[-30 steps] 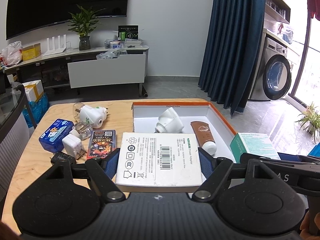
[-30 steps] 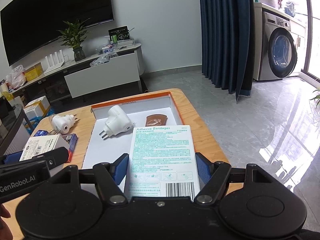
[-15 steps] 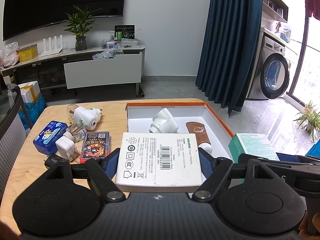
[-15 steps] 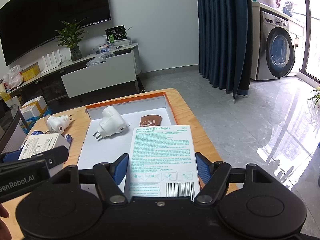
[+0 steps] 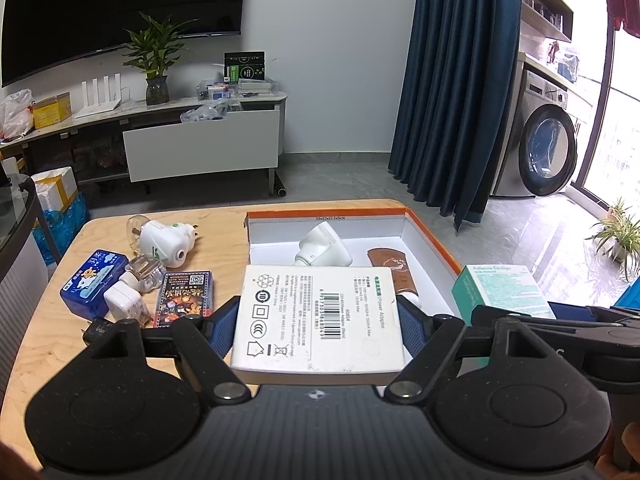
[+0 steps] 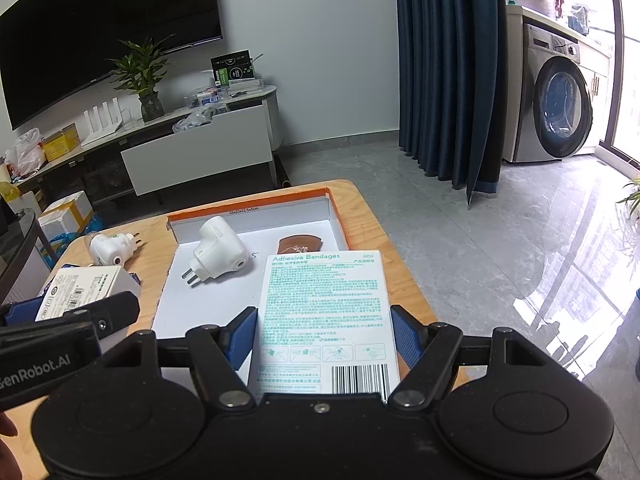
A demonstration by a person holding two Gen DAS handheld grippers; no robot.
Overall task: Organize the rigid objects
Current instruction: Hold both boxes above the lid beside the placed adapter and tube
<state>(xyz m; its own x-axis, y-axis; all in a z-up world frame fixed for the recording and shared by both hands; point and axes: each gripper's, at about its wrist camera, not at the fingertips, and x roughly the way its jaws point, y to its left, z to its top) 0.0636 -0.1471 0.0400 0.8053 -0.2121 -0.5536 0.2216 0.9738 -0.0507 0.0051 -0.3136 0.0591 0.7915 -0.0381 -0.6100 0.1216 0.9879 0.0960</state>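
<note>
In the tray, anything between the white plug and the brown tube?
Nothing: bare white tray floor separates the plug from the tube, clearest in the right wrist view.

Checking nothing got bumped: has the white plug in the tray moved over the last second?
No. The white plug lies in the same spot near the tray's back wall.

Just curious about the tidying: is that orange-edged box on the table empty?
Not empty. The orange-edged box holds a white plug adapter and a brown tube on its white floor.
</note>
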